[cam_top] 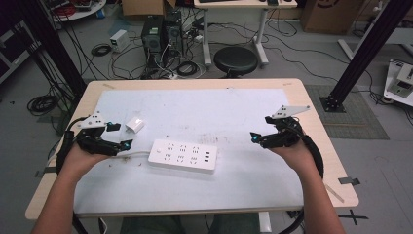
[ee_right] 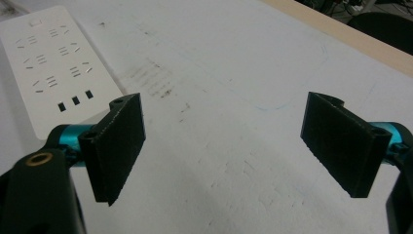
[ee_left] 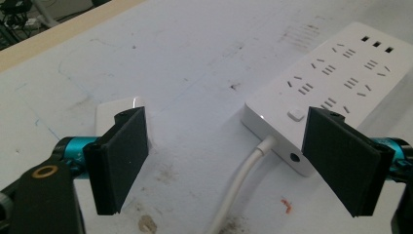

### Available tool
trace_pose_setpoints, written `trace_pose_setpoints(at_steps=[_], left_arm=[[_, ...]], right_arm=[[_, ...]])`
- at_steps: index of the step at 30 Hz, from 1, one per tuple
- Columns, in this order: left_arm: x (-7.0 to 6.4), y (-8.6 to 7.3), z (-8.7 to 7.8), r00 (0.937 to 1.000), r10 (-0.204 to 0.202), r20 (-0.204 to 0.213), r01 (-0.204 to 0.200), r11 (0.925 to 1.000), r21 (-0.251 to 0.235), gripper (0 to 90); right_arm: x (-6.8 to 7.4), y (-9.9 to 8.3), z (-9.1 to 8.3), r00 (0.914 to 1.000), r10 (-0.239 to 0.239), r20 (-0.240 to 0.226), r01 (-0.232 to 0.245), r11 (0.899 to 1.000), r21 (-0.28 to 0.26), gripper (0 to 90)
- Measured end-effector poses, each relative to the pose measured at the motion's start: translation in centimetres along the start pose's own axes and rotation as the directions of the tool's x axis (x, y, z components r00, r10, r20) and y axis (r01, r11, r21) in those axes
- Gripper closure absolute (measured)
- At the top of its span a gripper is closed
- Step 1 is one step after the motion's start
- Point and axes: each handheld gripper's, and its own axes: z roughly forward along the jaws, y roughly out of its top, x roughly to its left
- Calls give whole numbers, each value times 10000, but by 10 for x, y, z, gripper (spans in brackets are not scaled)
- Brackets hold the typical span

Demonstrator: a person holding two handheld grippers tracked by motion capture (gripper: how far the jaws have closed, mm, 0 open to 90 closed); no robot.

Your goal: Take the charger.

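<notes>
A white power strip (cam_top: 182, 156) lies flat on the white mat, its white cable (cam_top: 136, 156) running off to the left. A small white plug adapter (cam_top: 135, 125) rests just behind and left of it. My left gripper (cam_top: 121, 135) hovers open at the strip's cable end, holding nothing. In the left gripper view the strip (ee_left: 341, 73), its cable (ee_left: 238, 185) and the adapter (ee_left: 114, 114) lie ahead of the open left gripper (ee_left: 234, 158). My right gripper (cam_top: 259, 130) stands open and empty to the right of the strip. The right gripper view shows the strip (ee_right: 53, 63) beyond the open right gripper (ee_right: 229, 146).
The white mat (cam_top: 219, 112) covers most of a wooden table (cam_top: 311, 112). A black stool (cam_top: 235, 59) stands beyond the far edge. Black frame posts (cam_top: 363, 46) rise at both sides, and cables and computer boxes (cam_top: 160, 34) crowd the floor behind.
</notes>
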Motion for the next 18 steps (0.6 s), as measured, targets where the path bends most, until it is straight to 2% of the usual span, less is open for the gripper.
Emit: trace_pose_setpoints(at_steps=[2, 3, 6, 10, 12, 16, 18], left_arm=[[3, 1, 2, 9998, -93, -194, 95, 9999, 106, 173], [4, 2, 3, 9992, -282, -283, 286, 9995, 140, 173], [6, 4, 6, 9984, -397, -413, 401, 9991, 102, 173], [12, 7, 12, 9969, -320, -712, 349, 9985, 411, 173], [16, 12, 17, 9956, -414, -843, 448, 9982, 389, 173], [30, 15, 31, 9897, -854, -1145, 874, 9961, 129, 173], [39, 12, 41, 9854, -1029, -1359, 1090, 9933, 386, 173]], right_arm=[[0, 2, 0, 10000, -42, 45, 42, 10000, 22, 166], [0, 3, 0, 10000, -87, 44, 87, 10000, 47, 166], [-1, 5, -2, 10000, -18, 57, 18, 10000, -47, 166], [-2, 7, -3, 10000, -21, 79, 21, 10000, -40, 167], [-2, 6, -2, 9999, 2, 154, -1, 10000, -49, 166], [-3, 5, 2, 9999, 0, 141, -1, 10000, 46, 166], [-2, 4, 2, 9999, 55, 109, -56, 10000, 67, 166]])
